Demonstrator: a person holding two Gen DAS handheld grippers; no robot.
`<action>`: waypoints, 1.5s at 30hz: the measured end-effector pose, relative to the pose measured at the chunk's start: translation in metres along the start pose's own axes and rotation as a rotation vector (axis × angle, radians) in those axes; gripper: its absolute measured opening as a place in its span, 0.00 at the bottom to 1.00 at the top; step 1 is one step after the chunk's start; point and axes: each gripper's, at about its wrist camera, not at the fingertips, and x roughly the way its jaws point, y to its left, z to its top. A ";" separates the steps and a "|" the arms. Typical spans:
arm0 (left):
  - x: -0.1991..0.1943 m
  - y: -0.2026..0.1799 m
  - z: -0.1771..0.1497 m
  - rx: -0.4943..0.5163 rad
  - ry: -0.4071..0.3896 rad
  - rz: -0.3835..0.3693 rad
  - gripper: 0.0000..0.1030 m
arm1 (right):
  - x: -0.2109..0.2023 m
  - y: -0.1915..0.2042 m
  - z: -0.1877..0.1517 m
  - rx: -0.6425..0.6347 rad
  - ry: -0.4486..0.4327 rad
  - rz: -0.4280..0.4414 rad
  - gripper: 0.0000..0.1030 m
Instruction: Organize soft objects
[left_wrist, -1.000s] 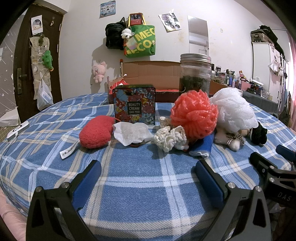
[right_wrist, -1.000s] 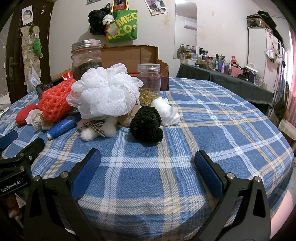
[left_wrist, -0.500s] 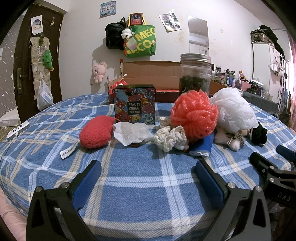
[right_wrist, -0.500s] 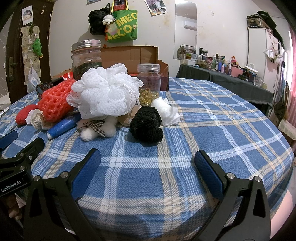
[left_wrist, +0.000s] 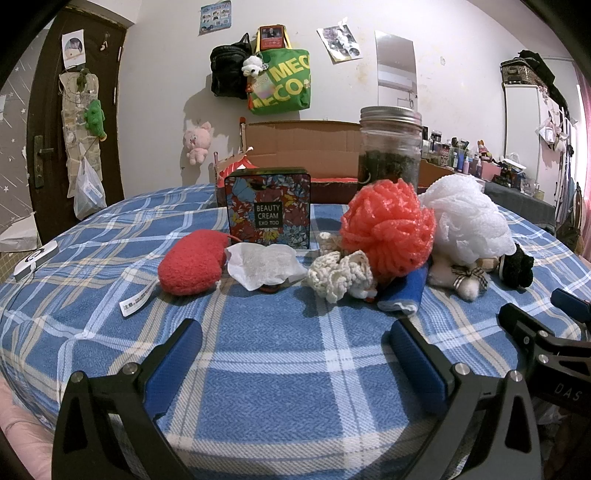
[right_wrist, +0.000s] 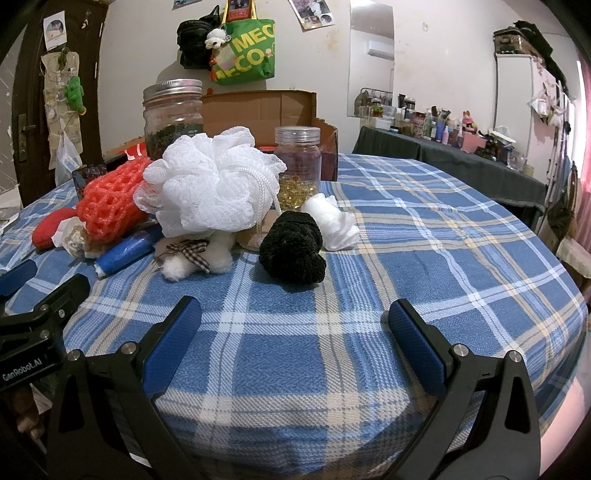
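Held the left gripper (left_wrist: 295, 328) agape and empty, low over the cloth (left_wrist: 295, 373), short of the pile. Held the right gripper (right_wrist: 295, 308) likewise, wide and bare, aimed at the black knit (right_wrist: 291, 247).

Found the soft things heaped mid-table: red pad (left_wrist: 194, 262), tissue (left_wrist: 262, 264), scrunchie (left_wrist: 340, 273), red puff (left_wrist: 388, 229), white puff (left_wrist: 469, 218) pressed against it, plush (right_wrist: 195, 254) tucked beneath, blue roll (left_wrist: 404, 291) under the red puff, wad (right_wrist: 334, 225) just beside the knit. Judged nothing sorted yet.

Feared most for the glass. Noted the tall jar (left_wrist: 389, 151) right behind the puffs and the small jar (right_wrist: 297, 166) just behind the white one; might have toppled either by reaching deep or yanking a puff. Might have dragged neighbours along too, given the touching heap and the white puff's cord. Might have pinched cloth by closing too low on the knit. Might have clashed the two grippers, held near each other at the pile's front. Reckoned the box (right_wrist: 258, 107) behind the likely bin, but could not tell for certain.
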 end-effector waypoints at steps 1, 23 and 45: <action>0.000 0.000 0.000 0.001 0.001 0.000 1.00 | -0.001 -0.001 0.000 -0.001 0.000 0.000 1.00; 0.004 0.042 0.044 -0.038 0.024 0.001 1.00 | 0.003 -0.010 0.030 -0.023 0.016 0.020 1.00; 0.013 0.072 0.056 0.004 0.067 -0.006 0.39 | 0.006 -0.022 0.042 -0.001 0.012 0.149 0.29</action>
